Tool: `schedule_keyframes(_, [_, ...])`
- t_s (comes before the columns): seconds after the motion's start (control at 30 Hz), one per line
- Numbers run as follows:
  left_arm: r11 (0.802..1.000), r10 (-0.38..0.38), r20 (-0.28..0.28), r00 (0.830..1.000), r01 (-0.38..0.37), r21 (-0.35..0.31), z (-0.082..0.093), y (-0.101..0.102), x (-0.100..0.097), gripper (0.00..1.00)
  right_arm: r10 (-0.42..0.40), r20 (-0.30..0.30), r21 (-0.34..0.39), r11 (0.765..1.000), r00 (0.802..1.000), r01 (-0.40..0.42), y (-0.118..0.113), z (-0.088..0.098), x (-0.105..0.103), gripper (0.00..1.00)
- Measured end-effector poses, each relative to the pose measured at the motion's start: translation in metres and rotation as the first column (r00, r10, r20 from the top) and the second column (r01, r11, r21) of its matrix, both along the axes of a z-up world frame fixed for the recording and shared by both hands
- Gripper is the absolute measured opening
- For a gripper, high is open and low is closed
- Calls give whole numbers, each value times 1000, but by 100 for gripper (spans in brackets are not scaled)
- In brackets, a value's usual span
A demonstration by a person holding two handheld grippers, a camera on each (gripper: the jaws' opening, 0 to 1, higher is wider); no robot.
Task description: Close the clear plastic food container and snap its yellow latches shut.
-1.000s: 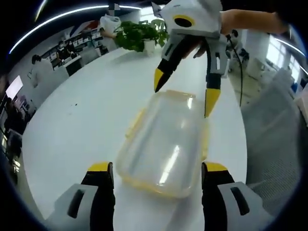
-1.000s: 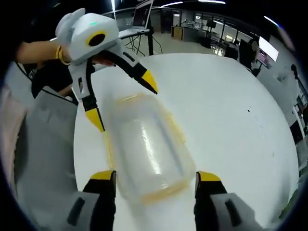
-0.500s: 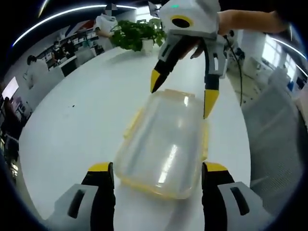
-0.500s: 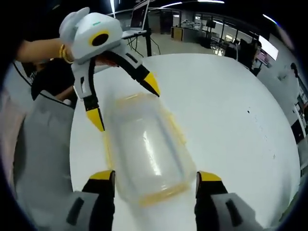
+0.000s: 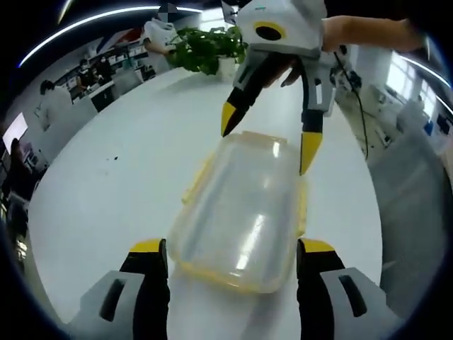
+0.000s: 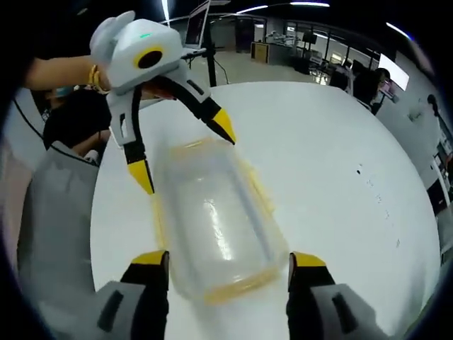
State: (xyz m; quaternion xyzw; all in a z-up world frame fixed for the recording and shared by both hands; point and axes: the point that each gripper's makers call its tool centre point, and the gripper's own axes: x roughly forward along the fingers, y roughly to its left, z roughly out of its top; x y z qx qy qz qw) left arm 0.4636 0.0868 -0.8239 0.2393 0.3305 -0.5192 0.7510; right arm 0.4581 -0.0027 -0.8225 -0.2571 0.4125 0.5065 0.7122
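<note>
A clear plastic food container [image 5: 241, 209] [image 6: 216, 223] with yellow latches along its rim lies on a white round table [image 5: 120, 170] [image 6: 333, 163], its lid on top. My left gripper [image 5: 230, 251] stands open at one short end, its yellow-tipped jaws on either side of the box. At the opposite short end my right gripper [image 6: 226, 258] is open too, its jaws straddling that end. Each gripper also appears across the box in the other's view: the right gripper [image 5: 265, 142] and the left gripper [image 6: 184, 159], jaws spread over the far end.
A potted green plant [image 5: 205, 49] stands at the table's far side. A laptop [image 6: 198, 25] sits beyond the table edge. A person's hand [image 5: 354, 28] holds the right gripper. Office desks and people are in the background.
Both grippers stay open at the container's ends. The views have shifted slightly; the container has barely moved.
</note>
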Motion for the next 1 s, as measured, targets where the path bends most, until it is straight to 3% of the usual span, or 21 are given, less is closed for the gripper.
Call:
schedule_keyframes(0.47, [1000, 14, -12, 1000, -14, -4, 0, 0, 5, 72, -28, -7, 14, 1000, 1000, 28, -2, 0, 5, 68])
schedule_keyframes(0.67, [997, 74, -34, 997, -75, -17, 2, 7, 4, 74, -67, 7, 32, 997, 998, 67, -6, 3, 5, 70])
schedule_keyframes(1.0, [975, 185, -43, 982, -189, -115, 27, 21, -11, 76, -162, 19, 96, 983, 987, 159, -16, 21, -8, 71])
